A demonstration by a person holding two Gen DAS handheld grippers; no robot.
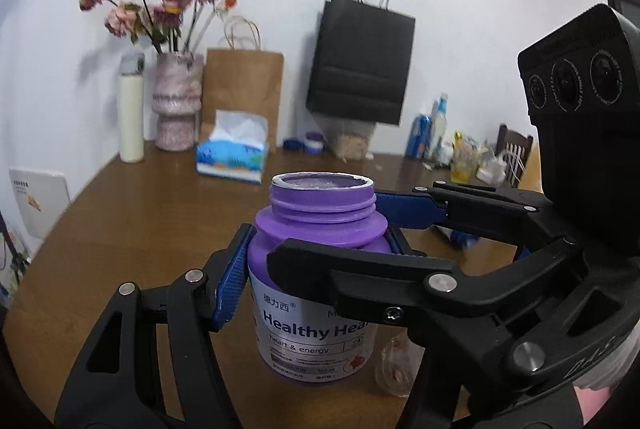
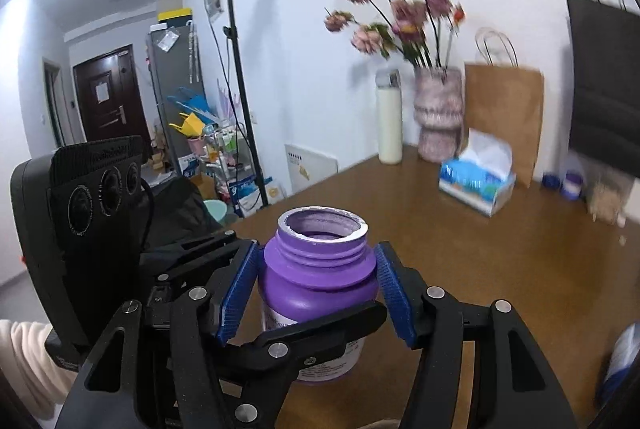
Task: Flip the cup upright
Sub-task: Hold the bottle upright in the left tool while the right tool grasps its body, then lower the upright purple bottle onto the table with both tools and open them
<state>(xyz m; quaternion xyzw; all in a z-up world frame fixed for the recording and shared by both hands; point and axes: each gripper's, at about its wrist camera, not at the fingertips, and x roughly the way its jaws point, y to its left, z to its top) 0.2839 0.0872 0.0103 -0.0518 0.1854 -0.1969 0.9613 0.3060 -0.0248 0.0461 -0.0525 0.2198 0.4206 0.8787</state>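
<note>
Left-wrist view first, since the writing faces that camera. The white label on the purple bottle (image 1: 320,225) reads "德力西" with a registered mark, then "Healthy Hea…" in large purple letters, cut off by a black finger crossing in front, and below that "heart & energy". The finer print lower down is too small for me to read.

There is one bottle, with two tools around it. It stands upright on the brown tabletop (image 1: 140,221) with its long axis vertical. The threaded neck and uncapped mouth point up, with a ragged white rim around the opening.

On my left gripper (image 1: 316,249) the fingers (image 1: 230,281) are closed on the bottle. One blue pad presses its left flank just under the shoulder, and the other pad shows against the far side.

My right gripper (image 2: 316,269) comes in crosswise. Its fingers (image 2: 394,293) straddle the shoulder, the left pad touching it and the right pad right beside it. I cannot tell whether that pair truly clamps.

Along the back wall I count two paper bags, a brown bag (image 1: 244,89) standing on the tabletop and a black bag (image 1: 360,61) higher up. There is also one pink vase (image 1: 176,101) of dried flowers, one white flask (image 1: 131,109) and one tissue box (image 1: 232,157).
</note>
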